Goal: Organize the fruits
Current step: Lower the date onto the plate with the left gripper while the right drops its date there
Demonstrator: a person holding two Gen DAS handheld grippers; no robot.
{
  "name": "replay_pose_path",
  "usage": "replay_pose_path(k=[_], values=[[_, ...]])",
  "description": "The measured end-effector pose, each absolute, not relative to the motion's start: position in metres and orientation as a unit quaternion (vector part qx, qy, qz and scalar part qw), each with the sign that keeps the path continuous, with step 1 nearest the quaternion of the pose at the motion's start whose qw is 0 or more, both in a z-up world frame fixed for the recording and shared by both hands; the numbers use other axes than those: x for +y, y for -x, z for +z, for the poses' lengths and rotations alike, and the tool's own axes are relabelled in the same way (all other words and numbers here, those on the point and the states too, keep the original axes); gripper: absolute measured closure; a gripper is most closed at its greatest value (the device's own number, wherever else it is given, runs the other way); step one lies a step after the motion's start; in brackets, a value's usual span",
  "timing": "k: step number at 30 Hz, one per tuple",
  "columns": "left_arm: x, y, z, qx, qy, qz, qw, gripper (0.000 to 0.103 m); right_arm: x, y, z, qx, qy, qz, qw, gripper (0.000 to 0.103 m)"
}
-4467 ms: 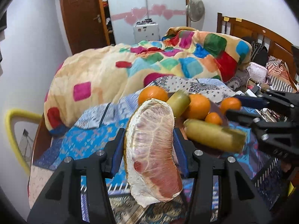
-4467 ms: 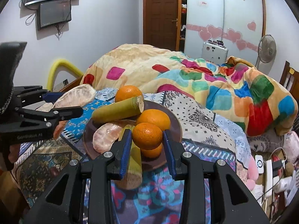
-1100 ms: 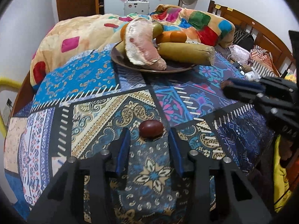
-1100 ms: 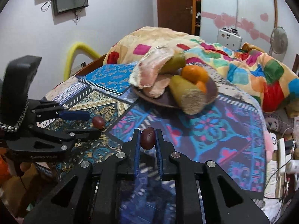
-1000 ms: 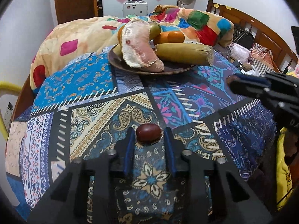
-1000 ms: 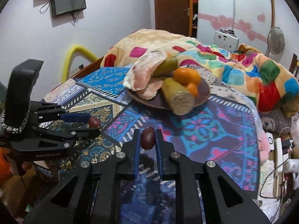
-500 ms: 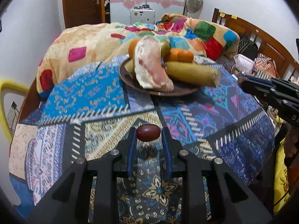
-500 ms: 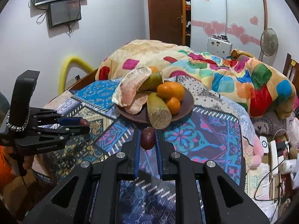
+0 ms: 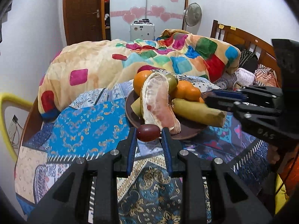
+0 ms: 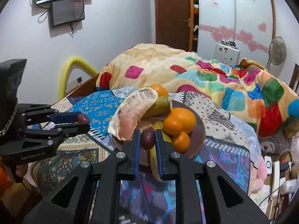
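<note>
A brown plate (image 9: 130, 115) (image 10: 200, 130) on the patterned table holds a peeled pomelo wedge (image 9: 157, 100) (image 10: 134, 110), oranges (image 9: 186, 92) (image 10: 179, 121) and yellow-green cane pieces (image 9: 198, 113). My left gripper (image 9: 148, 133) is shut on a small dark red fruit (image 9: 148, 133) just in front of the plate's near rim; it also shows in the right wrist view (image 10: 83, 118). My right gripper (image 10: 147, 138) is shut on a second dark red fruit (image 10: 148, 137), held over the plate's near edge; it shows at the right of the left wrist view (image 9: 220, 97).
The table wears a blue patterned cloth (image 9: 89, 123). Behind it lies a bed with a bright patchwork blanket (image 9: 168, 59) (image 10: 224, 78). A yellow tube (image 10: 72, 71) stands by the left wall. Cables and a power strip (image 10: 276, 171) lie at the right.
Both grippers have carried their dark red fruits forward and up to the plate's near rim. The plate now looks much closer in both views.
</note>
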State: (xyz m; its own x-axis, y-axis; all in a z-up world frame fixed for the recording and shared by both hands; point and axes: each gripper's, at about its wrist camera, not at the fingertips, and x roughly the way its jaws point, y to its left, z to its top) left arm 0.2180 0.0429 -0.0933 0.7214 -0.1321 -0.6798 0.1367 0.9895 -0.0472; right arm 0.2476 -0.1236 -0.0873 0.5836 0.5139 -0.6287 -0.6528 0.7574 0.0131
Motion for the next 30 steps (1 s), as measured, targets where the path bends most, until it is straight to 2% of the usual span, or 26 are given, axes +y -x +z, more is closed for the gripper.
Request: replay_pose_path(k=[8,12,30], values=[[0.038,-0.230,-0.102,0.370,-0.010,-0.082,0.925,0.076,-0.109,-0.264,-0.091,0.333,0.120,0.333,0.874,0.088],[0.035,-0.233,-0.105,0.373,-0.011,-0.083,0.924,0.076,-0.113,-0.267,-0.089,0.330,0.111,0.331,0.877,0.072],[-0.006,-0.266,-0.099,0.366,-0.029,-0.093,0.925,0.076,-0.154,-0.255,-0.071,0.287,0.094,0.316,0.899,0.072]])
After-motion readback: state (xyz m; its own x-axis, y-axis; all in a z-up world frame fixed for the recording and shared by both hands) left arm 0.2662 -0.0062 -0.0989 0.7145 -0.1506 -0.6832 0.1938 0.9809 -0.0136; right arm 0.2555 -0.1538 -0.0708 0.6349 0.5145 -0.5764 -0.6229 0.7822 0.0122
